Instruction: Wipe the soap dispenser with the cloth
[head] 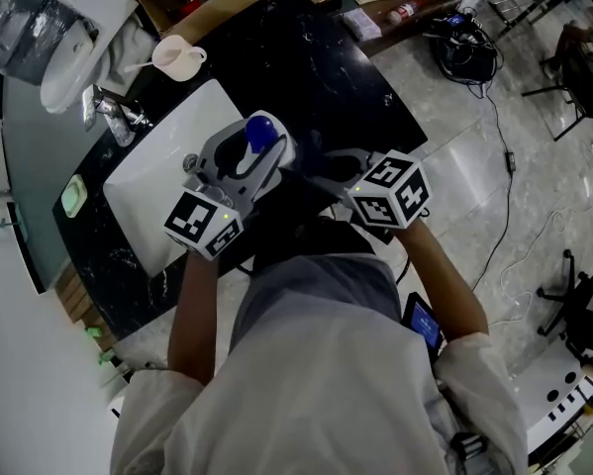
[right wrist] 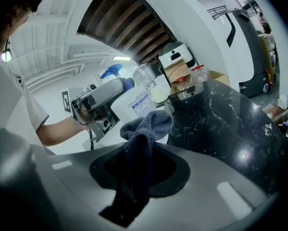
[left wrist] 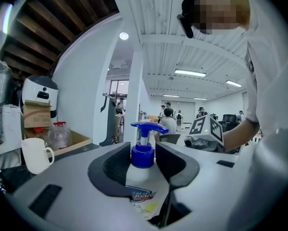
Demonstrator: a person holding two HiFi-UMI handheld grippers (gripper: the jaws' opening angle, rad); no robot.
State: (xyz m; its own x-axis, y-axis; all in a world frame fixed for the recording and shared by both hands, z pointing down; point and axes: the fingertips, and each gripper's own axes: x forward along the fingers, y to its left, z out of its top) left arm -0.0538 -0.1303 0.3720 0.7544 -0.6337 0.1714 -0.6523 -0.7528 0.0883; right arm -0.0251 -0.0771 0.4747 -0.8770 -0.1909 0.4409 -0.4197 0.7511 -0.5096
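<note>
The soap dispenser (left wrist: 143, 190) is a white bottle with a blue pump (head: 260, 132). My left gripper (left wrist: 144, 161) is shut on its shoulders and holds it upright above the sink. A grey-blue cloth (right wrist: 144, 129) is bunched between the jaws of my right gripper (right wrist: 144, 163), which is shut on it. In the right gripper view the cloth's top is right in front of the bottle's label (right wrist: 138, 104), just below my left gripper (right wrist: 101, 100). I cannot tell whether cloth and bottle touch. In the head view my right gripper (head: 338, 171) is just right of the bottle, and the cloth is hidden.
A white sink (head: 167, 181) is set in a black marble counter (head: 306, 67), with a faucet (head: 118, 109) at its far left. A white mug (head: 177, 57) stands behind the sink. Cables (head: 464, 47) lie on the tiled floor to the right.
</note>
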